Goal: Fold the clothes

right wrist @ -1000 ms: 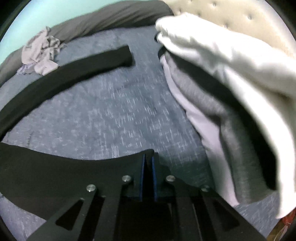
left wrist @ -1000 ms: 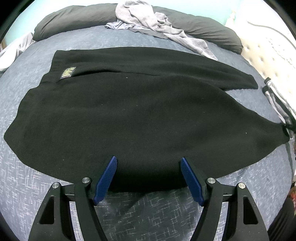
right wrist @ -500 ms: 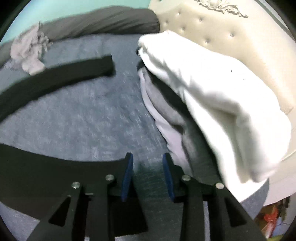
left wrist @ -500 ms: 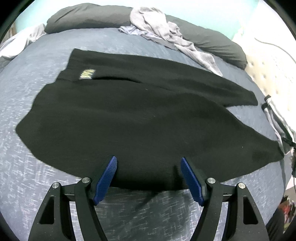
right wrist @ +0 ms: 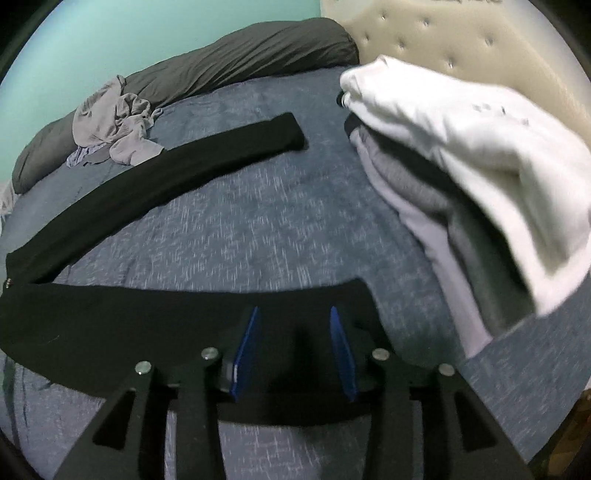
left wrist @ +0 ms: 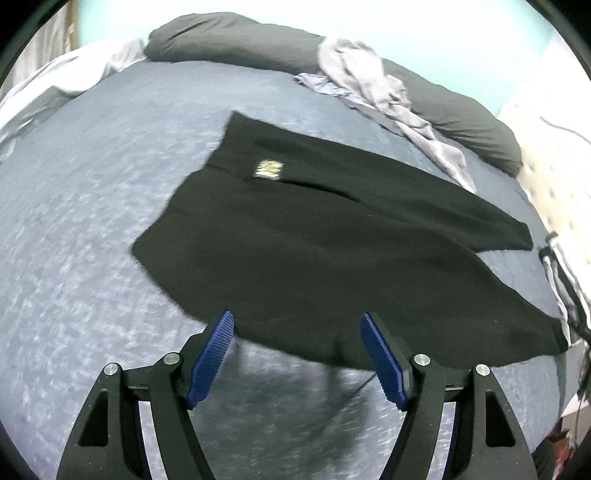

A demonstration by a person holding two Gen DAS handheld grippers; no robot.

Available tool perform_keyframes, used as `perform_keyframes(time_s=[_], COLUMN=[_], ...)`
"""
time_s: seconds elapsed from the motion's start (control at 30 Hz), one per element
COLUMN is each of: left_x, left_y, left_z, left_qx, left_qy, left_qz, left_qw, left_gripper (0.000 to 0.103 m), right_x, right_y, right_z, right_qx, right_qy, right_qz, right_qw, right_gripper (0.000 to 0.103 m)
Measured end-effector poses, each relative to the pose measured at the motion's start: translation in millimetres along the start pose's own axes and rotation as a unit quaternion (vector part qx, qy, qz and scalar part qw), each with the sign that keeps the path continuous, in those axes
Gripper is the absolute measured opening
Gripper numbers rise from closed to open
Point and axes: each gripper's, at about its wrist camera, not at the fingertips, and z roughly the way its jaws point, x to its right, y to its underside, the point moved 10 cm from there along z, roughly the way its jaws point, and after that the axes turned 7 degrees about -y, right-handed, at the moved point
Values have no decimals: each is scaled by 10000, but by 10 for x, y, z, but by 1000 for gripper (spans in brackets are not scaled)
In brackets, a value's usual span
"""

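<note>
A black long-sleeved garment [left wrist: 314, 236] with a small yellow label [left wrist: 269, 169] lies flat on the blue-grey bed cover [left wrist: 92, 206]. My left gripper [left wrist: 297, 321] hangs open just above the garment's near hem, nothing between its blue pads [left wrist: 212, 354]. In the right wrist view the black garment [right wrist: 110, 314] has one sleeve stretched out toward the far side and the other end under my right gripper [right wrist: 293, 314]. That gripper stands open over the black cloth, with the fabric lying loose beneath its fingers.
A crumpled grey garment [left wrist: 373, 85] rests against a long dark bolster [left wrist: 461, 114] at the far edge. A stack of folded white and grey clothes [right wrist: 461, 158] sits at the right by the cream tufted headboard [right wrist: 443, 33]. Pale bedding [left wrist: 55, 81] lies far left.
My right gripper went from shut on the black cloth to open, and the cloth now lies on the bed. The left gripper stayed open and pulled back to the left.
</note>
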Motion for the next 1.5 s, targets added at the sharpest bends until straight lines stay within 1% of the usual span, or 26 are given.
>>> perform_keyframes(time_s=[0.1, 0.23, 0.3, 0.47, 0.53, 0.73, 0.83, 1.03, 1.2, 1.5], left_x=[-169, -303, -337, -401, -439, -535, -562, -494, -472, -473], left_y=[57, 104, 106, 72, 60, 49, 23, 32, 5, -60], left_z=[46, 103, 134, 202, 216, 174, 151, 152, 133, 364], left_qx=[-162, -326, -371, -379, -370, -330, -287, -253, -180, -343], left_qy=[-83, -27, -32, -47, -71, -71, -73, 41, 184, 245], left_qz=[-144, -405, -442, -507, -547, -595, -584, -471, -605, -823], left_qw=[9997, 9986, 9983, 9980, 9978, 9977, 9979, 9986, 9978, 9957], left_gripper=[75, 75, 75, 75, 75, 75, 75, 75, 75, 75], right_x=[22, 50, 63, 109, 136, 230, 248, 260, 266, 237], right_y=[141, 327, 420, 577, 621, 692, 729, 776, 734, 707], right_z=[13, 29, 36, 57, 69, -15, -56, -26, 28, 142], right_qx=[-74, -172, -222, -345, -395, -313, -338, -376, -327, -392], right_qy=[-179, -417, -536, -746, -797, -855, -877, -944, -1007, -1023], right_qz=[150, 350, 450, 723, 846, 1227, 1280, 1434, 1601, 1613], right_qw=[9997, 9984, 9973, 9940, 9924, 9883, 9873, 9844, 9814, 9808], right_gripper=[51, 53, 58, 63, 64, 65, 66, 68, 68, 68])
